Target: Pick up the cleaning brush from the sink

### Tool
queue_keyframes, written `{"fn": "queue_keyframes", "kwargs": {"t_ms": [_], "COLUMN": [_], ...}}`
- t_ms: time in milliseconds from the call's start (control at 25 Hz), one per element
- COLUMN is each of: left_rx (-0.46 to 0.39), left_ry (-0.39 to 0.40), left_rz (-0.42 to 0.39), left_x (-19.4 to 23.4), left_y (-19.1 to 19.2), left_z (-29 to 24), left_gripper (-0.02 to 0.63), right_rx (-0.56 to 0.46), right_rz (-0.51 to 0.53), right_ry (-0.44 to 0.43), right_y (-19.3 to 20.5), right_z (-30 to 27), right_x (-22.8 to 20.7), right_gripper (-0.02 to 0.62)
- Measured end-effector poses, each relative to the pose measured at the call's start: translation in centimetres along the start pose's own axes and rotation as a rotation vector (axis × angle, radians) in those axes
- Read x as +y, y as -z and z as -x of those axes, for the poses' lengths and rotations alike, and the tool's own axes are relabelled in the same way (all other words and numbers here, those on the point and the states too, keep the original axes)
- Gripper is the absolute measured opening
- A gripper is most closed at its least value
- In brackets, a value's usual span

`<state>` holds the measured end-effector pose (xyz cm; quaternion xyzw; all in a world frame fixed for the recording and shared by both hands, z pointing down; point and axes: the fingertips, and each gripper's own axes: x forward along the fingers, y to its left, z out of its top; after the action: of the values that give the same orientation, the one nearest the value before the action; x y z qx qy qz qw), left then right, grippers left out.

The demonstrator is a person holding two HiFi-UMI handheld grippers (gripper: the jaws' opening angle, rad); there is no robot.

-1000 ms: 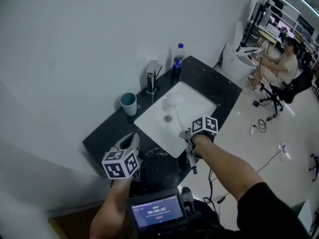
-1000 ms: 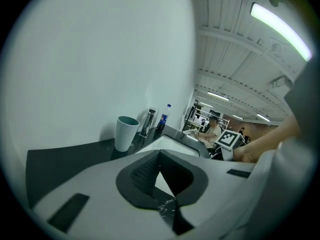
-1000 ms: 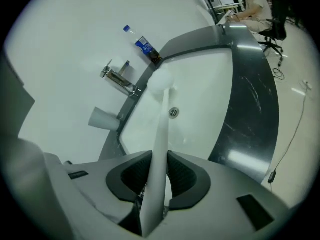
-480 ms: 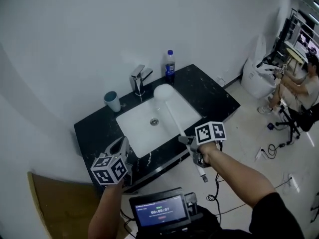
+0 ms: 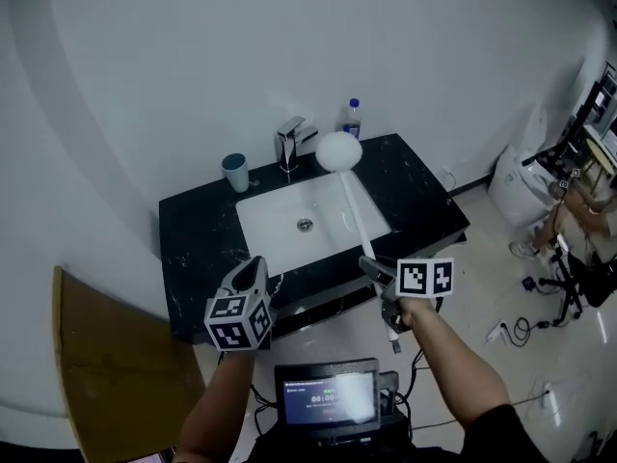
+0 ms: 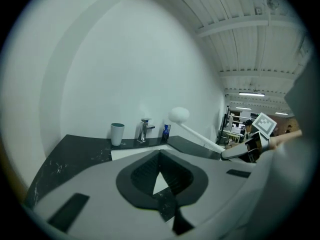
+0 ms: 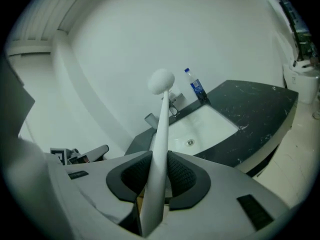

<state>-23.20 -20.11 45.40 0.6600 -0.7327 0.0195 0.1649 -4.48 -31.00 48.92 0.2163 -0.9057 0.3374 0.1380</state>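
Observation:
The cleaning brush has a long white handle [image 5: 358, 217] and a round white head [image 5: 338, 150]. It slants up over the white sink [image 5: 273, 228], and its head hangs in the air near the faucet [image 5: 289, 143]. My right gripper [image 5: 373, 271] is shut on the handle's near end, in front of the black counter [image 5: 198, 249]. In the right gripper view the handle [image 7: 159, 149] runs between the dark pads up to the head [image 7: 161, 80]. My left gripper [image 5: 253, 271] is shut on nothing, in front of the counter's left part. The left gripper view shows the brush head [image 6: 178, 115] at its right.
A teal cup [image 5: 235, 172] stands left of the faucet and a blue bottle [image 5: 353, 116] behind the brush head. A wooden board [image 5: 106, 355] leans at the lower left. A small screen [image 5: 333, 394] sits below me. A white fixture [image 5: 516, 186] and cables lie on the floor at the right.
The brush has come up out of the basin, and its head now hangs by the faucet. Both grippers have drawn back from the counter's front edge; the right one rolled.

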Motion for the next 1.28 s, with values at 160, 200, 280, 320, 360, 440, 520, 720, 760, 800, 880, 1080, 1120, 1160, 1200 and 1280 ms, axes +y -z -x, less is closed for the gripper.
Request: {"fn": "queue_keyframes", "kwargs": {"t_ms": [160,200,280,320,360,440,520,720,760,800,880,1080,1120,1160,1200,1280], "left_rx": [-0.043,-0.046,-0.049,-0.056,-0.07,-0.094,-0.094,-0.107,-0.113,-0.119,-0.129,-0.129,-0.13,-0.132,-0.134,-0.14], "left_ry": [-0.136,-0.157,-0.199,-0.217,-0.231,-0.26,-0.294,-0.316,-0.306,-0.296,-0.275,-0.274,-0.276,-0.278,-0.281,-0.29], "left_rz": [-0.008,-0.002,0.019,0.033,0.04,0.025,0.009,0.001,-0.006,-0.018,-0.031,0.02,0.018,0.016,0.016,0.019], "left_x": [-3.7,-5.2,-8.1,-9.6,-11.0,-13.3,-14.5,-15.8,-16.0,-16.2,-16.5,-15.9,-15.8,-15.8,-15.7,-15.4], "left_y": [0.7,0.8,1.3,1.6,1.6,1.3,1.5,2.5,2.5,2.5,2.4,3.0,3.1,3.1,3.2,3.3], "left_z": [1.8,2.1,2.4,2.5,2.7,3.0,3.8,5.1,5.0,5.1,5.5,6.7,7.1,7.4,7.7,8.1], "left_gripper": [0.0,0.0,0.0,0.0,0.0,0.0,0.0,0.0,0.0,0.0,0.0,0.0,0.0,0.0,0.0,0.0], "right_rx": [-0.09,-0.113,-0.154,-0.171,-0.19,-0.241,-0.296,-0.375,-0.379,-0.382,-0.392,-0.422,-0.425,-0.427,-0.427,-0.424], "right_rz": [0.153,0.194,0.276,0.318,0.36,0.428,0.454,0.494,0.503,0.509,0.522,0.548,0.548,0.548,0.547,0.541], "right_ry": [-0.07,-0.079,-0.083,-0.082,-0.083,-0.084,-0.078,-0.051,-0.047,-0.044,-0.033,-0.038,-0.039,-0.037,-0.033,-0.028], "right_y": [-0.3,-0.6,-1.3,-1.7,-2.3,-4.1,-5.2,-6.0,-5.8,-5.5,-4.9,-4.4,-4.2,-4.0,-3.9,-3.7], "right_z": [3.7,5.1,7.7,8.9,10.1,12.0,13.8,17.0,17.4,17.8,18.7,19.2,19.3,19.3,19.3,19.2], "right_x": [-0.1,-0.5,-1.7,-2.4,-3.0,-4.0,-4.5,-5.5,-5.6,-5.7,-5.7,-4.8,-4.6,-4.5,-4.5,-4.5], "right_gripper": [0.074,0.074,0.074,0.072,0.074,0.074,0.072,0.072,0.072,0.072,0.072,0.072,0.072,0.072,0.072,0.072]}}
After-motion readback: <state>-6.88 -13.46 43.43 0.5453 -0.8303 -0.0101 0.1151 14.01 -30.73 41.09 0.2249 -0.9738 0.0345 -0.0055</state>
